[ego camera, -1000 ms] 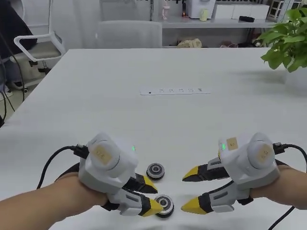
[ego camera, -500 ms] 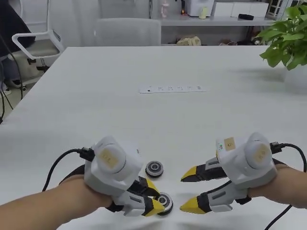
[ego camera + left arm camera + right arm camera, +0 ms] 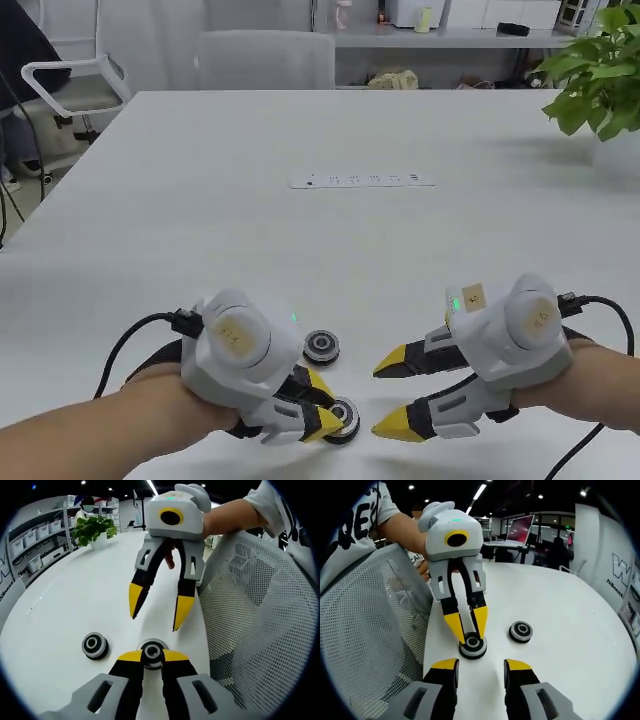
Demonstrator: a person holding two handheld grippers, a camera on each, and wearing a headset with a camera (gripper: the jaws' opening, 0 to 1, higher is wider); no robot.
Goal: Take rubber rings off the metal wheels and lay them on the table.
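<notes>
Two small metal wheels with black rubber rings lie on the white table. The nearer wheel sits between the yellow tips of my left gripper, which is shut on it. The other wheel lies free a little farther away. My right gripper faces the held wheel from the right, open and holding nothing, a short gap from it.
A white power strip lies mid-table. A green plant stands at the far right corner. Grey chairs stand beyond the far edge. A mesh chair back sits right behind the near table edge.
My left gripper's jaws, open beside the near wheel a second ago, have closed on it. The right gripper has barely moved. The head camera tilted slightly.
</notes>
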